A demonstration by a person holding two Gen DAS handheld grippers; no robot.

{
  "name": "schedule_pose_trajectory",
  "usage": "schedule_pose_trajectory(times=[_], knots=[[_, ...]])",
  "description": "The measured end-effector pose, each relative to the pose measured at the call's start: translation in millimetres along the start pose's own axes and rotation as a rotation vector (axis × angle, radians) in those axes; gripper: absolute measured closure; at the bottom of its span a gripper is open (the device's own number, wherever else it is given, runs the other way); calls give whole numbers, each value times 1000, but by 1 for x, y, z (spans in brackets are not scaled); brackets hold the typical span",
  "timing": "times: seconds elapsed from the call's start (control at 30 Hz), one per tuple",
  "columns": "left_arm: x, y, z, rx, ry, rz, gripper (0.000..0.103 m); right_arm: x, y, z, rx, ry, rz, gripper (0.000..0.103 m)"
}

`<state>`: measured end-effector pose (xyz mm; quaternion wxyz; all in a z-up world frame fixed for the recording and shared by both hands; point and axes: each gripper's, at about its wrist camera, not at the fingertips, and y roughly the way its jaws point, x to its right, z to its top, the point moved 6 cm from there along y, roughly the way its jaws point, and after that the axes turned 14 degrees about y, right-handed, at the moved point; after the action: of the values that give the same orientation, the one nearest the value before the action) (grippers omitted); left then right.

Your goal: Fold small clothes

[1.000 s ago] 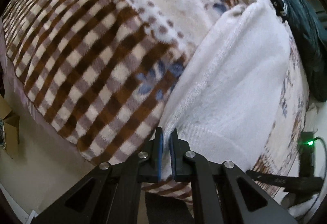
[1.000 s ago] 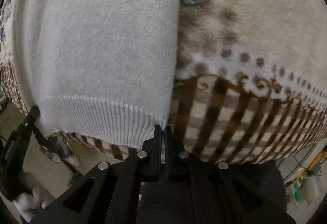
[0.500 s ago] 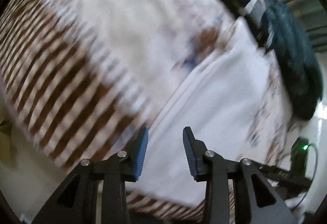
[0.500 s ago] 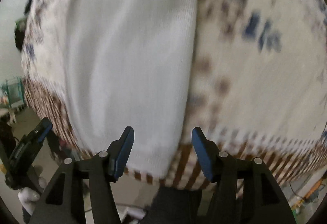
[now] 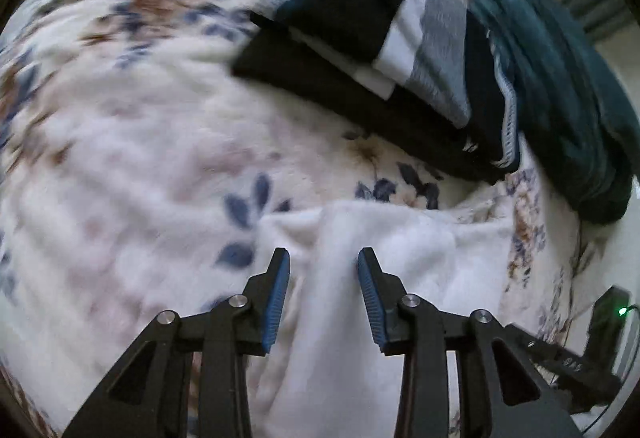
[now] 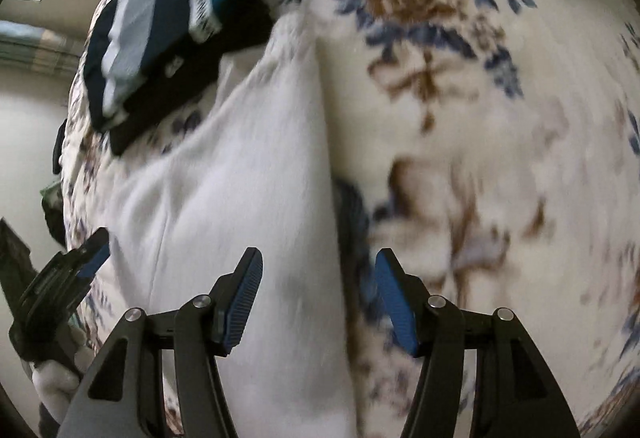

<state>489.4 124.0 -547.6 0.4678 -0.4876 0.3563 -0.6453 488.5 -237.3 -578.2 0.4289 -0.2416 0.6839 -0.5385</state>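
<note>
White garment [image 5: 360,278] between spread left hand-held gripper [image 5: 323,290] jaws, unheld

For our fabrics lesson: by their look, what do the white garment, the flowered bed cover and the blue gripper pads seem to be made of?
White garment: soft, matte knit, probably wool or acrylic; blur hides the stitches.
Flowered blanket: plush fleece, likely synthetic; fuzzy pile with a printed pattern.
Blue pads on the left gripper: ridged, matte, probably rubber; the black fingers look like hard plastic with metal screws.
</note>
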Motion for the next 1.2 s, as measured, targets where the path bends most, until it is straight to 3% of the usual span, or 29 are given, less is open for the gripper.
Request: schedule_pose_trajectory(times=[0.03, 0.1, 0.3, 0.47, 0.7, 0.97, 1.0, 1.03, 1.1, 1.2], knots=[[3, 10, 3, -13, 18, -9, 73, 0, 3, 11, -2, 6, -1, 41], [7, 15, 7, -2, 59, 2, 97, -2, 12, 23, 1, 22, -7, 41], [9, -20, 12, 112, 96, 54, 97, 9, 22, 31, -8, 59, 12, 41], [-27, 22, 11, 8, 10, 79, 96, 9, 25, 42, -12, 76, 39, 41], [-32, 29, 6, 10, -7, 83, 96, -15, 37, 77, -7, 56, 138, 41], [-33, 32, 2, 0, 19, 109, 95, -43, 70, 105, -110, 77, 304, 41], [-33, 32, 2, -3, 31, 117, 95, -46, 72, 105, -120, 78, 319, 44], [-32, 32, 2, -7, 39, 122, 95, -50, 73, 104, -121, 78, 346, 65], [-30, 32, 3, -13, 33, 120, 93, -55, 69, 100, -103, 47, 337, 90], [-30, 30, 5, -29, -1, 102, 87, -71, 48, 87, -43, -33, 354, 91]])
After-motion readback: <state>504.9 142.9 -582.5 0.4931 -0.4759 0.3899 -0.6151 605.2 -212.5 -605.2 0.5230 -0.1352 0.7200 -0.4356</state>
